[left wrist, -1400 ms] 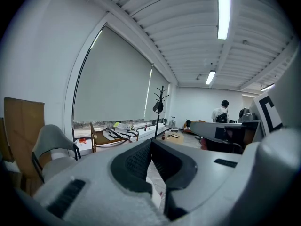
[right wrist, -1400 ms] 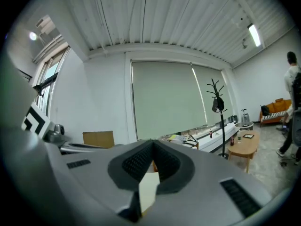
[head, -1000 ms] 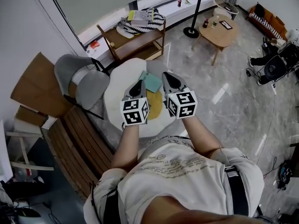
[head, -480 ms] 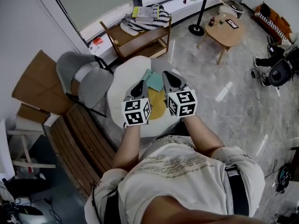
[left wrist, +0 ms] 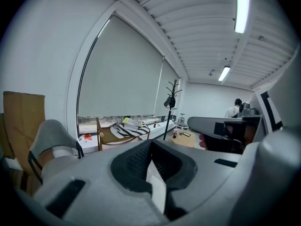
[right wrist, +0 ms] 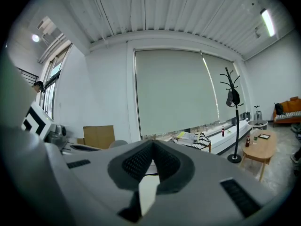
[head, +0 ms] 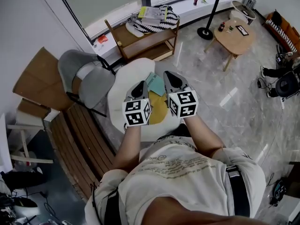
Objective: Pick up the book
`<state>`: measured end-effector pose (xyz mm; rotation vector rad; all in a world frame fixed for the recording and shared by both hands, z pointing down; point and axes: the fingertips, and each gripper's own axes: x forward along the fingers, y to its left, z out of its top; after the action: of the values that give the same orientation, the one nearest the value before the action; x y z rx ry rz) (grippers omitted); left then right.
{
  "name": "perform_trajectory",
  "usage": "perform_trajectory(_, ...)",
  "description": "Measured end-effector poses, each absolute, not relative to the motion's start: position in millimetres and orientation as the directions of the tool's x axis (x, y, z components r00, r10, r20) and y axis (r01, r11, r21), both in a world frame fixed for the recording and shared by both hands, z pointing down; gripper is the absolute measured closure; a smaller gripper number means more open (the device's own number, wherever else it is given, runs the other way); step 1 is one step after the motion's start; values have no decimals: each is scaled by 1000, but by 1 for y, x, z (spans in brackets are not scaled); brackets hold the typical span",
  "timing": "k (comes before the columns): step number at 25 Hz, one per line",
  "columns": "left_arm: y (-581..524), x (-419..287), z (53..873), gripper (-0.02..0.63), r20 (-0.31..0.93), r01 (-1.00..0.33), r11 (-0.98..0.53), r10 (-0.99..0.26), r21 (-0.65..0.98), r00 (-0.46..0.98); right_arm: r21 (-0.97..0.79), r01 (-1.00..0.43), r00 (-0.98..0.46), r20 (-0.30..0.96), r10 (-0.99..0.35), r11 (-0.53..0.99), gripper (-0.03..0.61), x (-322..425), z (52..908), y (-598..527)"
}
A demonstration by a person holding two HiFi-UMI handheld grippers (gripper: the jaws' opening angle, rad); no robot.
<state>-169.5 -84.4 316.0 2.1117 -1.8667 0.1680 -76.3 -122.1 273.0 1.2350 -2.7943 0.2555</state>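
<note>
On the round white table (head: 123,81) lie a teal book (head: 153,83) and, partly under it and nearer me, a yellow book (head: 158,108). Both grippers hover side by side above the table, pointing away from me. The left gripper (head: 139,85) is just left of the books, its jaws shut and empty. The right gripper (head: 167,76) is over the right edge of the teal book, also shut with nothing held. In the left gripper view the left gripper's (left wrist: 151,143) jaws meet. The right gripper view shows the right gripper's (right wrist: 152,148) jaws meeting the same way. Neither gripper view shows the books.
A grey chair (head: 85,78) stands left of the table, and a slatted wooden bench (head: 79,142) is at the near left. Behind the table is a wooden shelf (head: 145,39) with striped cloth and books. A coat stand (head: 206,31) and round coffee table (head: 234,34) stand at the right.
The room has slid to the right in the head view as the person moved. More of the yellow book shows between the grippers. Both grippers stay shut.
</note>
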Motion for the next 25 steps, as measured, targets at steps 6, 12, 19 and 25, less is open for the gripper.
perform_trajectory(6, -120, -174, 332, 595, 327, -983, -26, -941, 183, 86, -117, -711, -701, 188, -688, 693, 551, -78, 291, -167)
perform_trajectory(12, -148, -177, 364, 596, 380, -974, 45, -924, 222, 44, -117, -687, -718, 255, -647, 717, 551, -79, 321, -206)
perform_trajectory(19, -169, -179, 416, 597, 443, -953, 120, -896, 278, 16, -115, -659, -728, 347, -592, 743, 552, -81, 369, -234)
perform_trajectory(25, -177, -179, 470, 596, 515, -935, 167, -857, 314, 20, -129, -643, -724, 424, -544, 755, 552, -79, 416, -250)
